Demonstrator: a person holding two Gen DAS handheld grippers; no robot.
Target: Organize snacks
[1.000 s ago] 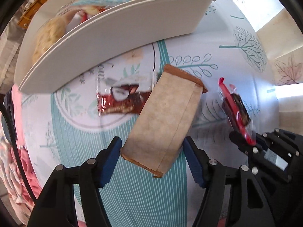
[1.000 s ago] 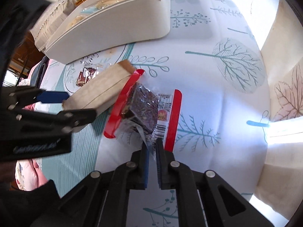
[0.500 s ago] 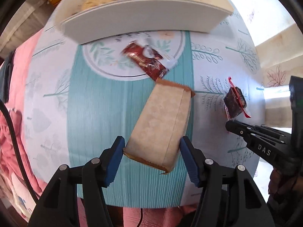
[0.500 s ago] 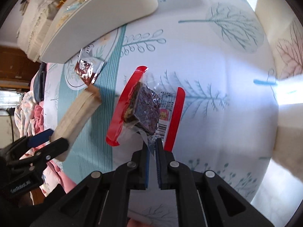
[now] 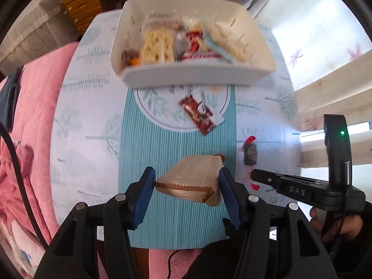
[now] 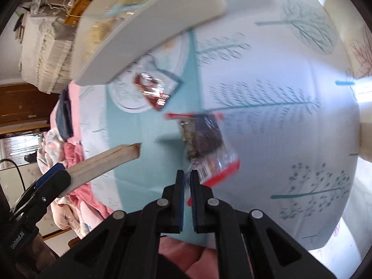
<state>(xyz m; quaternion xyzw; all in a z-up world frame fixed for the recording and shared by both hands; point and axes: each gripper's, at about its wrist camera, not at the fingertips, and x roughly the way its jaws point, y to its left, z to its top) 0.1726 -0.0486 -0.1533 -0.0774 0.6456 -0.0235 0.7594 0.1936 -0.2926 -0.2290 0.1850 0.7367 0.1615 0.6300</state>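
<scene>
Snacks both airborne: tan paper packet clamped across its sides in left gripper, whose jaws have just been closing; red-edged brownie pack pinched by its wrapper edge in right gripper. Carry both level over white bin, clear its rim, then release.

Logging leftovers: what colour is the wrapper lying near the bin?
Dark red snack wrapper with a white picture; clearest in the left wrist view.

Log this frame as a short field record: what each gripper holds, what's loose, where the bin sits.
left gripper: shut on tan paper packet, lifted off the table
right gripper: shut on edge of clear red-trimmed snack bag
loose item: dark red wrapper lying on tablecloth
white bin: beyond the wrapper, already holding several snacks
</scene>
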